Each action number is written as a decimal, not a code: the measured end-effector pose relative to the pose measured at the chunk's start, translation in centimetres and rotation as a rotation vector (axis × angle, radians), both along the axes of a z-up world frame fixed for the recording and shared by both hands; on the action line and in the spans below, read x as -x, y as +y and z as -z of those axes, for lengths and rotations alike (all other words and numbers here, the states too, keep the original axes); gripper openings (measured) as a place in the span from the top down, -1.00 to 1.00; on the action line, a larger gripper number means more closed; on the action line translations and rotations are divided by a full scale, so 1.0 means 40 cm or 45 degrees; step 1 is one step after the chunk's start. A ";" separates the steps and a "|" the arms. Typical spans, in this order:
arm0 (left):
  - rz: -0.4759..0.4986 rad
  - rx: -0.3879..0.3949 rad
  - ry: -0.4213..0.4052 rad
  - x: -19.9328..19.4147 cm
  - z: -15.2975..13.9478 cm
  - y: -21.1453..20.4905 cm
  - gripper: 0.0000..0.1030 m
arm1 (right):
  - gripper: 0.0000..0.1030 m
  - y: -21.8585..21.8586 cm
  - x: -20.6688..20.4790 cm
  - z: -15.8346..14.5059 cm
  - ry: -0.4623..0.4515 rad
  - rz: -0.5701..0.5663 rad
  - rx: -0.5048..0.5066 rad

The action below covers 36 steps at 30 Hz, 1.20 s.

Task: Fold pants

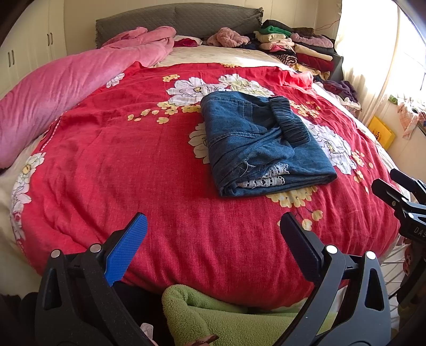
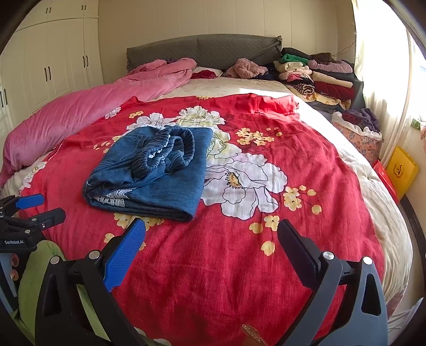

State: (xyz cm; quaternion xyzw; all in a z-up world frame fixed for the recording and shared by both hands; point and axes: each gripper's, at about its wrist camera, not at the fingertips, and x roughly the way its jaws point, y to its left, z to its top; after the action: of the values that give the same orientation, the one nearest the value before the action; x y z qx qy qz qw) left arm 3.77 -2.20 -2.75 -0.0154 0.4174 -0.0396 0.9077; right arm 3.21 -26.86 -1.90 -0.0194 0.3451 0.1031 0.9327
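The blue denim pants point(image 1: 262, 143) lie folded into a compact rectangle on the red floral bedspread point(image 1: 133, 165), elastic waistband on top and white lace trim at the near edge. They also show in the right wrist view point(image 2: 151, 173). My left gripper point(image 1: 213, 221) is open and empty, held near the bed's front edge, short of the pants. My right gripper point(image 2: 211, 226) is open and empty, just in front of and right of the pants. Each gripper shows at the edge of the other's view: the right one point(image 1: 399, 191), the left one point(image 2: 40, 207).
A pink duvet point(image 1: 66, 87) lies along the left side of the bed. Stacks of folded clothes point(image 1: 298, 45) sit at the far right by the grey headboard point(image 1: 178, 21). A green fleece garment point(image 1: 213, 314) is below the bed's front edge. A yellow box point(image 2: 402, 170) stands right of the bed.
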 end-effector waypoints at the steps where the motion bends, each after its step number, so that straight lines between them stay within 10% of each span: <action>1: -0.002 -0.003 0.001 0.001 0.000 0.001 -0.82 | -0.91 0.000 -0.001 0.000 0.000 -0.001 0.001; 26: -0.023 -0.009 -0.008 -0.009 0.014 0.008 -0.82 | -0.91 -0.035 -0.021 0.028 0.042 0.048 0.017; 36: -0.273 -0.002 0.097 -0.139 0.067 0.194 -0.81 | -0.91 -0.230 -0.143 0.065 0.066 0.291 -0.004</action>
State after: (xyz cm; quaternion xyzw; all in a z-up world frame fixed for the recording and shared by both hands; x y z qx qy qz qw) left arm 9.35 5.56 -5.42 -0.0607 0.4477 0.0586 0.8902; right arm 8.94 -36.06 -4.49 0.0241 0.3688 -0.0028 0.9292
